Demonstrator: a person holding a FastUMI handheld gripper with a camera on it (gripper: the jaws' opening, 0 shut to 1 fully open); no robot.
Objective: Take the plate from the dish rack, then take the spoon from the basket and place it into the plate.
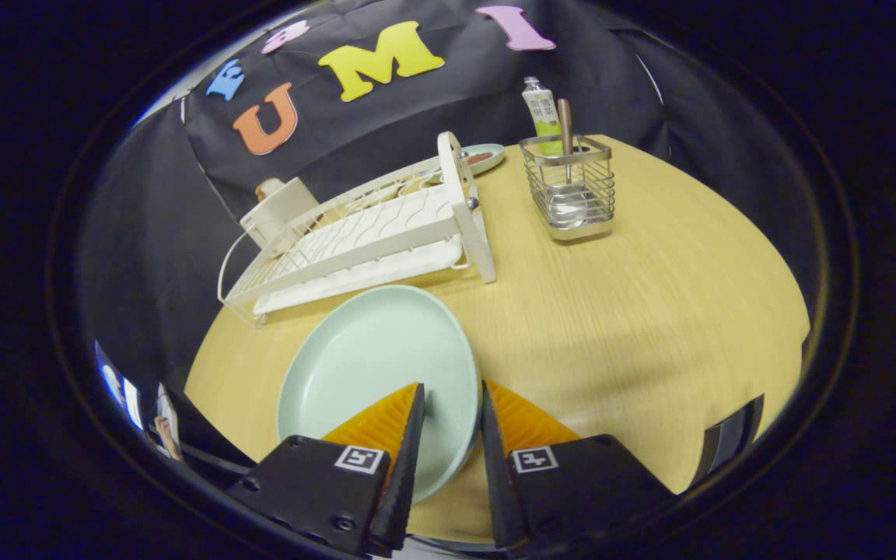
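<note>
Plate: the pale green plate (374,365) lies flat on the table (650,311), near its front edge, just in front of the dish rack (355,233); its near rim runs between the fingers.
Gripper: the gripper (452,404) has its fingers a little apart, one over the plate, the other beside its rim; neither appears to press on it, so it holds nothing.
Task stage: the plate looks already out of the rack; the spoon comes next.
Spoon: the spoon (566,148) stands upright in the wire basket (568,190) toward the table's far edge, handle up, bowl down.
Handling: likely light, stiff and somewhat slippery; the free handle above the basket rim is the best place to grip, then lift straight up.
Other things: a small dish (483,158) and a tube (543,113) stand behind, by the far edge.
Writing: the tube's label is too small to read.
</note>
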